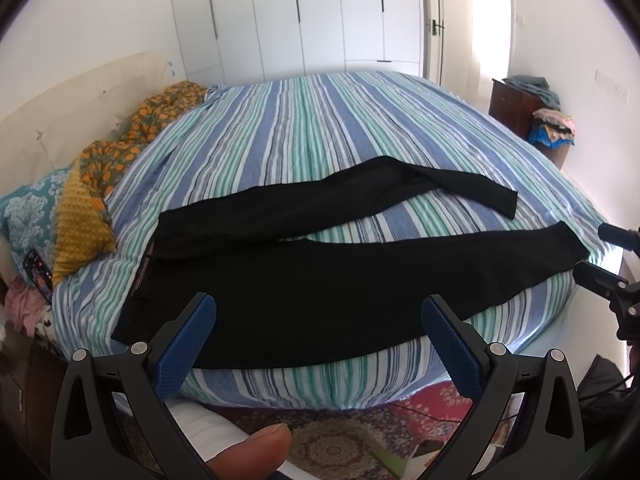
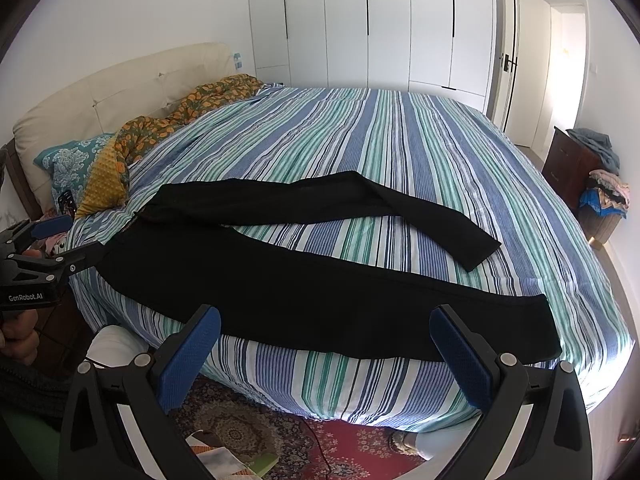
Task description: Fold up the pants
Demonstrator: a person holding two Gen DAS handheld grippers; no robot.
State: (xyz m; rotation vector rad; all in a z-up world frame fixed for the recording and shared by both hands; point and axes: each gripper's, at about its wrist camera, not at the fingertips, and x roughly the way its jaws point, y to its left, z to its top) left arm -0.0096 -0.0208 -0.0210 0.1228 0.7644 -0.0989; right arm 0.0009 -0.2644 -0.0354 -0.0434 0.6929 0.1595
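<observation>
Black pants (image 1: 320,280) (image 2: 320,288) lie spread flat on the striped bed, waistband toward the pillows on the left, the two legs splayed apart toward the right. The far leg (image 2: 440,224) bends partway along. My left gripper (image 1: 320,316) hovers open over the near edge by the seat of the pants, nothing between its blue pads (image 1: 188,344). My right gripper (image 2: 326,328) hangs open above the near leg, holding nothing. The other gripper shows at the right edge (image 1: 600,260) of the left wrist view and at the left edge (image 2: 52,248) of the right wrist view.
The bed (image 2: 400,140) has a striped blue-green cover. Pillows and an orange-patterned quilt (image 1: 120,148) are piled at its head on the left. A patterned red rug (image 2: 360,448) covers the floor below. White wardrobes (image 2: 380,20) stand behind; a brown cabinet with clothes (image 2: 592,176) is at right.
</observation>
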